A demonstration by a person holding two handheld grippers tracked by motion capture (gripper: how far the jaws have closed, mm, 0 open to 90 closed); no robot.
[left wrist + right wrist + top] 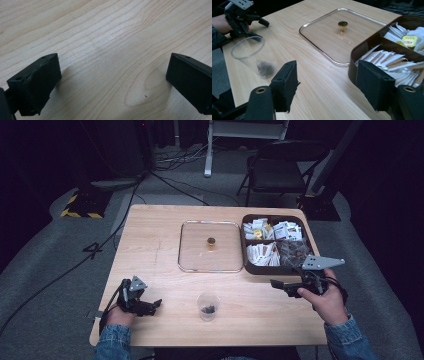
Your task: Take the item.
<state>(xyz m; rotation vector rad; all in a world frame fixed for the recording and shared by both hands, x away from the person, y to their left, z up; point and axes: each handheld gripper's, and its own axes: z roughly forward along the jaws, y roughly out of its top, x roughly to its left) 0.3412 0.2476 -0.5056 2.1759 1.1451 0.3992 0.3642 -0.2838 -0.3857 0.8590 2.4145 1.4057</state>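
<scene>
High view: a person sits at a wooden table (150,245) with a gripper in each hand.
Cup: a clear plastic cup (207,306) stands upright near the front edge of the table, between the two hands. It has a small dark lump at its bottom, maybe a tea bag; too small to be sure.
Lid: a flat glass lid (210,246) with a little gold knob (211,241) lies past the cup, in the middle of the table.
Box: a dark box (276,243) with white packets in its parts sits just right of the lid, close beside it.
Left gripper (145,304): low on the table at the front left. Its jaws are wide apart and hold nothing. In the left gripper view there is bare wood between them.
Right gripper (280,284): up off the table, just in front of the box. Its jaws are wide apart too, and hold nothing.
Which way: in the right gripper view the cup (253,56) lies to the left of the jaws and the box (387,47) to their right, with the lid (342,35) straight ahead.
Who is nearer: the left gripper is a bit closer to the cup, and its jaws point toward it. The right gripper is much closer to the box.
My guess: the right hand may go for a packet from the box or for the lid's knob, and the left hand could steady the cup.
</scene>
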